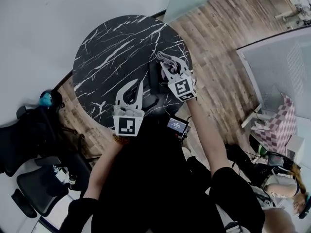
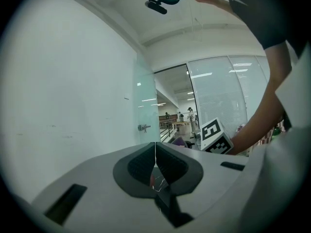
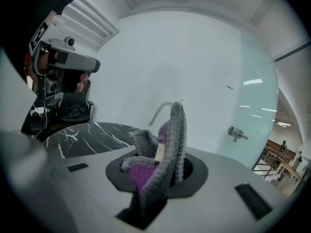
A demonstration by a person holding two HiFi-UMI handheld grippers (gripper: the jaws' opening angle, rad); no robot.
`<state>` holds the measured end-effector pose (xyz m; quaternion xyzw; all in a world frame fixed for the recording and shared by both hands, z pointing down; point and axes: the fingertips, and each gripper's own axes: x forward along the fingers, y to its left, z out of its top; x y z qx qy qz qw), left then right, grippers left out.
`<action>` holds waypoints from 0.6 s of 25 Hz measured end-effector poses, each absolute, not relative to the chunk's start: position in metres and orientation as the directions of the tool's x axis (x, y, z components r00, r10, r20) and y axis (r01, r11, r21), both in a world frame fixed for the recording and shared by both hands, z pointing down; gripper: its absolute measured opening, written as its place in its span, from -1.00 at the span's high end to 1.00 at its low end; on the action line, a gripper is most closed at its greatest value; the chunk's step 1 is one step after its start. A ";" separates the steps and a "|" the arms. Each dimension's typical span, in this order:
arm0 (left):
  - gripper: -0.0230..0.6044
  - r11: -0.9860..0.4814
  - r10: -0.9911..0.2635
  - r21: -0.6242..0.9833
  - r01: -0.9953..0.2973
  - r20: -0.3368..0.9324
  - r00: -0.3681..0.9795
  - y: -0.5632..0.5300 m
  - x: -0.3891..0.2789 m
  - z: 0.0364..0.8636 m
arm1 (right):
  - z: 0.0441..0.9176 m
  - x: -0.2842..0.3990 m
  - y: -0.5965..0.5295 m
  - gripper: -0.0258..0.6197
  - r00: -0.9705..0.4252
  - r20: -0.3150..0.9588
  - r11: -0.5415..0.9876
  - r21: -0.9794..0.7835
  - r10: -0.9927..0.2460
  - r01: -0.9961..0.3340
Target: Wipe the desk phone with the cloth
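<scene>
Nearest, left gripper point(image 1: 132, 87) clenched on nothing, jaws meeting, over near edge of round black marble table point(image 1: 107, 47). Farther right, right gripper point(image 1: 166, 62) clamped on grey-and-purple cloth point(image 3: 163, 149), just beside dark desk phone point(image 1: 156, 79) on table's right part.

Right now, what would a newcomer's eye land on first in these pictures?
The round black table with white marble veins sits upper-centre in the head view. In the right gripper view, the right gripper is shut on a fuzzy grey-and-purple cloth standing up between its jaws. The left gripper, jaws together, holds nothing.
</scene>
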<state>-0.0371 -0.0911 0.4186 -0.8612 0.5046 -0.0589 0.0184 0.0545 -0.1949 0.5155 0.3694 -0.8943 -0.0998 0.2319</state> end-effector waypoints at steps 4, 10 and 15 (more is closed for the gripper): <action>0.87 -0.496 -0.868 -0.103 -0.862 0.091 0.489 -0.089 -0.034 0.422 | 0.534 0.041 -0.204 0.60 -0.636 0.383 0.742 0.369 -0.670 -0.560; 0.87 -0.501 -0.864 -0.101 -0.860 0.108 0.491 -0.086 -0.030 0.428 | 0.584 0.030 -0.204 0.60 -0.625 0.484 0.790 0.408 -0.613 -0.458; 0.87 -0.509 -0.859 -0.106 -0.854 0.126 0.496 -0.084 -0.026 0.432 | 0.618 0.028 -0.205 0.60 -0.607 0.549 0.818 0.384 -0.575 -0.428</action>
